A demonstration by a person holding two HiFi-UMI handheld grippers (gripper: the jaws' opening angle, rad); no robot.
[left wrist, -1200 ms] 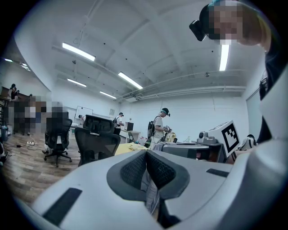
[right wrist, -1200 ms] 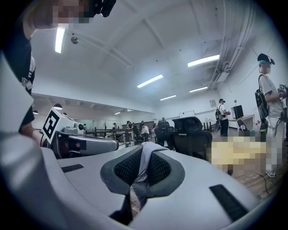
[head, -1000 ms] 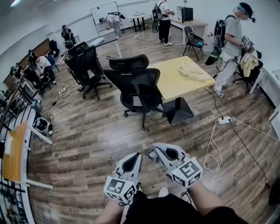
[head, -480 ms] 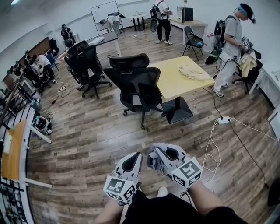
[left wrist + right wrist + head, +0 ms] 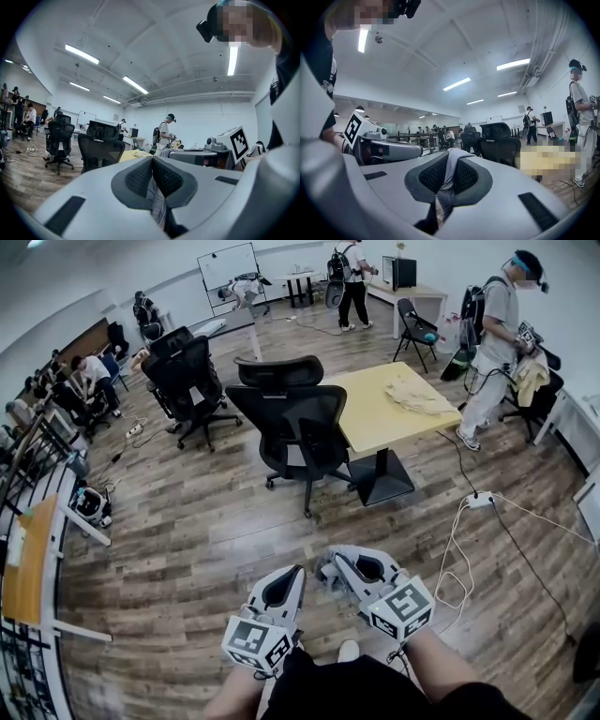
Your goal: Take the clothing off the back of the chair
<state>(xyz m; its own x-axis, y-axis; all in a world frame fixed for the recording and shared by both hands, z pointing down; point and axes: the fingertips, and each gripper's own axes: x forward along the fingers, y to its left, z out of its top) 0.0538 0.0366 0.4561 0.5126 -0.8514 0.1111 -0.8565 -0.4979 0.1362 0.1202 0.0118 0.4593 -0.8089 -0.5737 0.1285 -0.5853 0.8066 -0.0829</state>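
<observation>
Backpacker perhaps farther — chair before table

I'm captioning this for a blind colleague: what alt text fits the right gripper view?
The right hand-held gripper is shut on a fold of grey cloth that sticks up between its jaws. Beyond it stands a black office chair, with a standing person at the far right under ceiling strip lights.

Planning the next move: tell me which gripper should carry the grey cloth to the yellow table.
Right, probably. Both grippers pinch the grey cloth, but the right gripper is on the side of the yellow table and holds a fuller fold than the left gripper.
</observation>
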